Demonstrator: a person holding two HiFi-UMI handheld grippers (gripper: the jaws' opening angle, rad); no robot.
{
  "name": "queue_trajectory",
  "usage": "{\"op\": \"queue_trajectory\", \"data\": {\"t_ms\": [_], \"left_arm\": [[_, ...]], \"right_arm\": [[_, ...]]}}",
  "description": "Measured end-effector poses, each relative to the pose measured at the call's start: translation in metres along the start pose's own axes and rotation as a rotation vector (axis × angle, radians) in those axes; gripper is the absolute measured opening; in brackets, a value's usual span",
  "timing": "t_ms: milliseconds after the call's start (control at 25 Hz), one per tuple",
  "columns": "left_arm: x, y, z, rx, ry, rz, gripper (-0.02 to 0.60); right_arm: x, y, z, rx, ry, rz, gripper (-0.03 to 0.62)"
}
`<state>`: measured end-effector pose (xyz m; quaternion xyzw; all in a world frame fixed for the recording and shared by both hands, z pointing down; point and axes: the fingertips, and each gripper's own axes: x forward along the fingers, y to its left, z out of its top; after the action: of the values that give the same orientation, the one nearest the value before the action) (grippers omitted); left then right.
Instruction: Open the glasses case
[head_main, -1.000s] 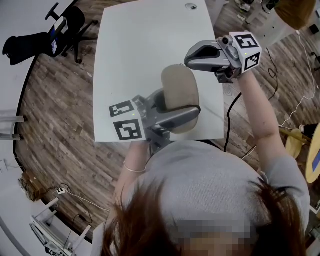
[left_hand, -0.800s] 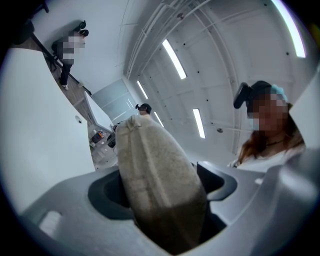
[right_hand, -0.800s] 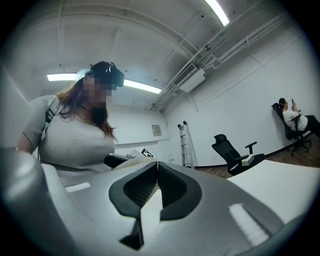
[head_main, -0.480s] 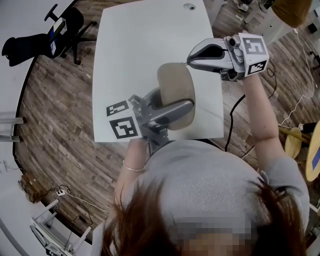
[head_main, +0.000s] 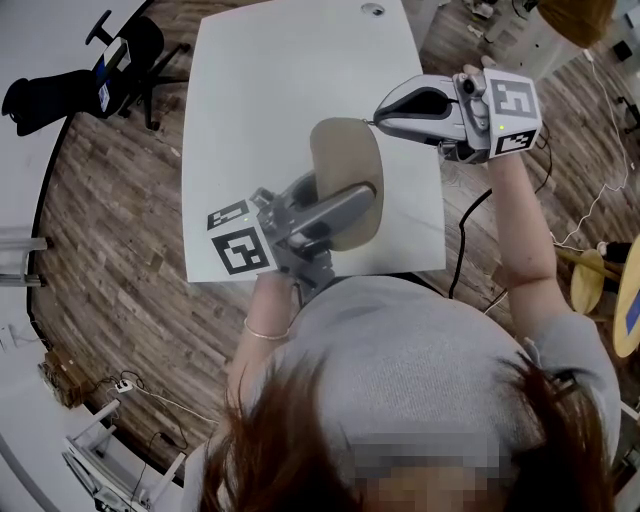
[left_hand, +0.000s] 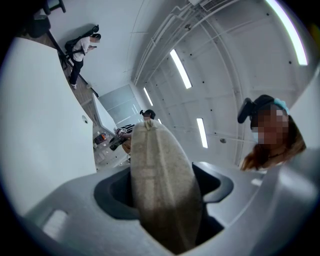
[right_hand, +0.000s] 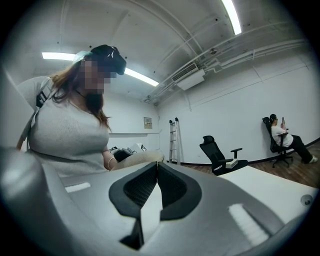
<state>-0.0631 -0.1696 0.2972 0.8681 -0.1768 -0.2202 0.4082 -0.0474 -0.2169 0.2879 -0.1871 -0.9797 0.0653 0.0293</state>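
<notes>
A beige oval glasses case (head_main: 345, 165) hangs above the white table (head_main: 280, 90), held at its near end between the jaws of my left gripper (head_main: 350, 205). These jaws are closing on it. In the left gripper view the case (left_hand: 165, 165) stands edge-on between the two pads, its seam facing the camera. My right gripper (head_main: 380, 118) is shut, its tips at the case's upper right edge. The right gripper view shows its jaws (right_hand: 157, 167) closed together, with the case (right_hand: 135, 159) just beyond them. Whether they pinch the case's edge I cannot tell.
A black office chair (head_main: 120, 60) stands on the wooden floor left of the table. Cables (head_main: 470, 210) trail off the table's right side. In the right gripper view there are a ladder (right_hand: 172, 140), another chair (right_hand: 220, 152) and a seated person (right_hand: 282, 137).
The left gripper and the case have shifted slightly up and left, and the case has turned a little. The right gripper has rolled, staying at the case's upper right edge.
</notes>
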Motion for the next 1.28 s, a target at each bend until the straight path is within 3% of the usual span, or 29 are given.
{"op": "queue_trajectory", "data": {"t_ms": [280,1040,1280], "left_arm": [[0.000,0.007,0.002,-0.075,-0.075,0.005,0.328],[-0.006,0.004,-0.002,-0.067,-0.095,0.040,0.328],[-0.006,0.002,-0.003,-0.064,-0.101,0.040,0.328]], "right_arm": [[-0.002,0.000,-0.008,-0.013,0.044,-0.036,0.008],[0.000,0.030,-0.023,0.000,0.040,-0.051,0.008],[0.000,0.042,-0.029,-0.030,0.090,-0.061,0.009]]}}
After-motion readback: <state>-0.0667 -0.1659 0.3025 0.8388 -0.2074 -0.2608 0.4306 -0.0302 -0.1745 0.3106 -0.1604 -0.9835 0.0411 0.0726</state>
